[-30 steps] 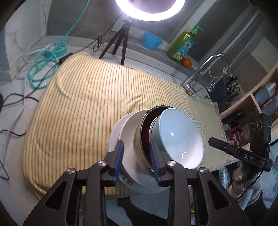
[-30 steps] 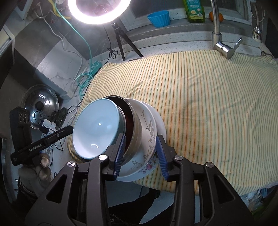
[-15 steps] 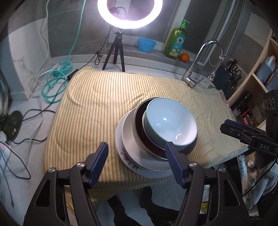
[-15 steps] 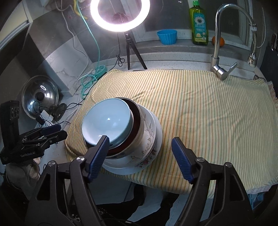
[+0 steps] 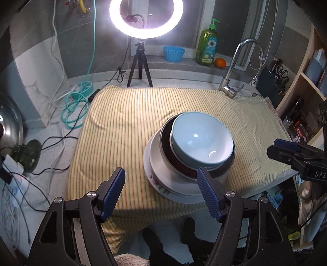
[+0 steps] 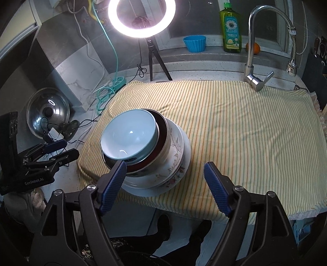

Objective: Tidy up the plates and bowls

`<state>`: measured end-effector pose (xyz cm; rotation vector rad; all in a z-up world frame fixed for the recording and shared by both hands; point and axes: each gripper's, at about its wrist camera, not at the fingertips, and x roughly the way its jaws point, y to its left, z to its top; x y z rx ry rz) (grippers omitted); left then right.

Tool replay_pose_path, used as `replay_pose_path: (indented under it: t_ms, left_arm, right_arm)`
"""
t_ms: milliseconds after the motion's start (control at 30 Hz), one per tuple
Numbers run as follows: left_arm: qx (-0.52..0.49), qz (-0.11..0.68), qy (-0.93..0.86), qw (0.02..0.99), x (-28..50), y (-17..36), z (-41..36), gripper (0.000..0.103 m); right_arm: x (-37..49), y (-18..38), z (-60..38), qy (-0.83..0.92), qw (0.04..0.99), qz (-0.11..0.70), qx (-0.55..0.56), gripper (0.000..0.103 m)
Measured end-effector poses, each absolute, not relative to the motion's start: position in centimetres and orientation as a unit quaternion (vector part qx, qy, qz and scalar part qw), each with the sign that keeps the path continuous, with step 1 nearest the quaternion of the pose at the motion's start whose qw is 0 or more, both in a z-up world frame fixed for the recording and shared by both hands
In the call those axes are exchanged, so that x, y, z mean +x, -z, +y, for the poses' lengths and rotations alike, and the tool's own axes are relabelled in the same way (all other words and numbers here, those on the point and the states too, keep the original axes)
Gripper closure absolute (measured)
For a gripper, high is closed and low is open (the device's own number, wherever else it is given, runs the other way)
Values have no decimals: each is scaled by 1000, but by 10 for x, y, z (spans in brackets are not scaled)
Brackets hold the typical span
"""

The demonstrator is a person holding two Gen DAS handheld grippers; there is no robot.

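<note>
Both wrist views look steeply down over the near edge of the striped cloth (image 5: 130,131), facing the ring light (image 5: 146,19). Left views from cloth's left, right from its right; both share the bowl stack (image 6: 143,151).

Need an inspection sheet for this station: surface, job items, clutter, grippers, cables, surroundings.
Surface: striped cloth laid over the counter, wrinkled.
Job's things: one nested stack at the cloth's front edge: light blue bowl in a dark-lined metal bowl, on a floral plate and a white plate.
Clutter: nothing seen on the cloth.
Grippers: left gripper and right gripper both open, holding nothing.
Cables: teal hose coil and black leads beside the cloth.
Surroundings: ring light, faucet, soap bottle.
</note>
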<state>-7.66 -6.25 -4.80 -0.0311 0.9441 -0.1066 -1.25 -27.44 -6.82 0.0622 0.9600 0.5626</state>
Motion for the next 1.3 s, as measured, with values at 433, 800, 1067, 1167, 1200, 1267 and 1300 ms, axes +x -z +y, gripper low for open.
replay_pose_path:
  t_ms: [433, 800, 1067, 1167, 1200, 1267, 1300]
  left_arm:
    - [-19, 440, 44, 897, -82, 43, -62, 31]
    - [-19, 435, 46, 899, -84, 39, -65, 31]
    - [-17, 430, 50, 902, -86, 36, -69, 31]
    - [-18, 430, 51, 901, -87, 35, -70, 31]
    - [-18, 430, 50, 901, -87, 35, -70, 31]
    - [-18, 430, 50, 901, -87, 35, -70, 31]
    - [-16, 429, 49, 902, -87, 35, -70, 31]
  right_arm:
    - [-19, 69, -270, -271, 850, 451, 30, 22]
    - [-21, 66, -268, -270, 851, 449, 27, 22]
    - [-20, 65, -271, -268, 852, 449, 26, 22]
    - [-20, 65, -271, -268, 853, 448, 25, 22]
    - [-21, 65, -271, -268, 853, 448, 26, 22]
    - [-21, 66, -271, -268, 852, 449, 26, 22]
    - [-21, 65, -271, -268, 852, 449, 25, 22]
